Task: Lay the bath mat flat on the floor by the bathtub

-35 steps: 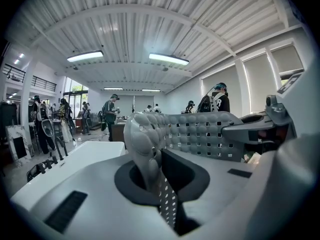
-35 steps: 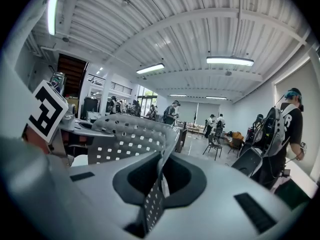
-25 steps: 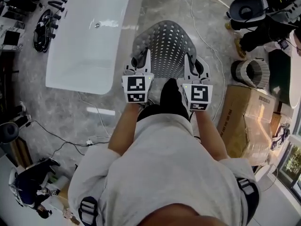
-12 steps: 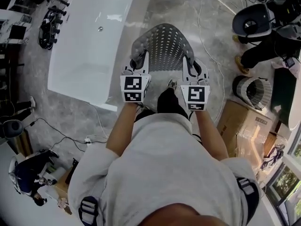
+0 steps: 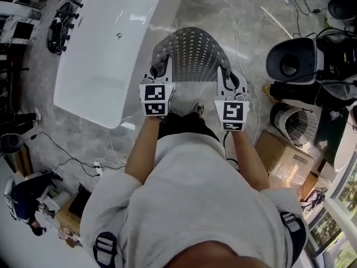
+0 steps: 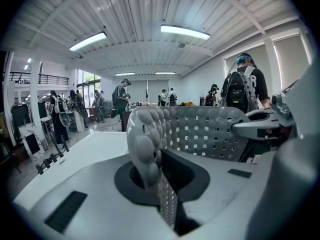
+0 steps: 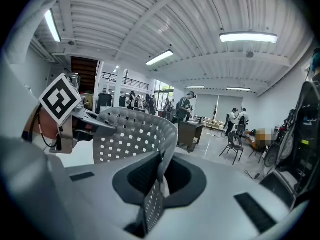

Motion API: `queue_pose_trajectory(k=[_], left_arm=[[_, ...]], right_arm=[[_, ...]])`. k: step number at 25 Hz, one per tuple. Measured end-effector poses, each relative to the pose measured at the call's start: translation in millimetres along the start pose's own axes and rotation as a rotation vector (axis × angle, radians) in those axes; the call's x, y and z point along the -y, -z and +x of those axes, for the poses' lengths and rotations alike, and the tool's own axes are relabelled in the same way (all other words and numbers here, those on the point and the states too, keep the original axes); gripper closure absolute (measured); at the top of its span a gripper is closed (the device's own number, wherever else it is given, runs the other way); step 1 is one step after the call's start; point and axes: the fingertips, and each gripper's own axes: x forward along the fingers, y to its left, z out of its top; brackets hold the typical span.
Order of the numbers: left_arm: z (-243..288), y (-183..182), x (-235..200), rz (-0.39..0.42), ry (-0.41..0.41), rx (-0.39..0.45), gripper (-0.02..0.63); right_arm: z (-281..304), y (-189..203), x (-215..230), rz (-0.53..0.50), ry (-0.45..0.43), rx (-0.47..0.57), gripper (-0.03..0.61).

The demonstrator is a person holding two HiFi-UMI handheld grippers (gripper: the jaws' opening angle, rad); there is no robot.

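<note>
Nearest, the left gripper (image 5: 161,71) and right gripper (image 5: 226,76) are held out side by side in front of the person's chest, each with its jaws nearly closed and pinching one near corner of the mat (image 5: 192,53). Both gripper views show a thin perforated edge clamped in the slot between the jaws. The grey mat stretches between them and arches up and away, its studded side curling over at the left corner, so it is in the air and not on the ground at all. Just to its left is the white tub (image 5: 103,49), with bare marble floor (image 5: 228,15) under and beyond the mat (cables trail across it further off). As I judge it, the carrying is nearly done; lowering, spreading flat alongside the tub and letting go remain.
</note>
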Motion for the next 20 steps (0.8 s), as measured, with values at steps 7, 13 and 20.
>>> queue_pose_trajectory(k=[7, 13, 20], left_arm=[[33.0, 2.8, -17.9, -0.006, -0.004, -0.03, 0.581], [58.9, 11.1, -34.1, -0.012, 0.004, -0.068, 0.581], [109.4, 30.0, -65.4, -0.031, 0.028, -0.119, 0.581]], right_arm=[[33.7, 5.9, 1.2, 0.024, -0.022, -0.036, 0.557], [60.0, 14.8, 2.1, 0.037, -0.04, -0.088, 0.557], [120.4, 31.0, -2.7, 0.061, -0.074, -0.154, 0.557]])
